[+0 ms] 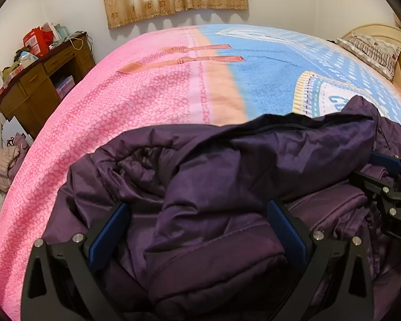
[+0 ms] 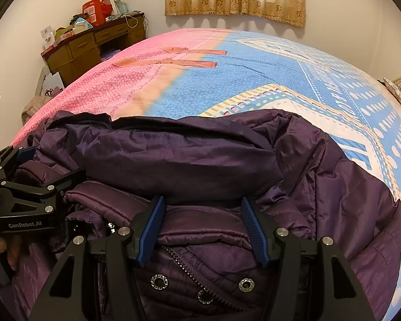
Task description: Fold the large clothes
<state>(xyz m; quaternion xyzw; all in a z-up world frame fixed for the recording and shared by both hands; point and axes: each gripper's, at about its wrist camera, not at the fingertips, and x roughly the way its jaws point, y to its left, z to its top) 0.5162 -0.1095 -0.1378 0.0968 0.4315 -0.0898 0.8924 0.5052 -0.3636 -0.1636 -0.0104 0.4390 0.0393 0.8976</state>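
Note:
A dark purple padded jacket lies bunched in thick folds on the near part of the bed; the right wrist view shows its zip and snap buttons. My left gripper stands wide over a bulging fold, and the inner faces of its blue pads show bare. It appears side-on as the left gripper at the jacket's left end. My right gripper straddles a narrower fold near the collar, jaws half apart, ribbed pads uncovered. In the left wrist view the right gripper sits at the right edge.
The bedspread is pink on the left and blue on the right. A brown desk piled with boxes stands by the far left wall. A pillow lies at the headboard. More clothes hang left of the bed.

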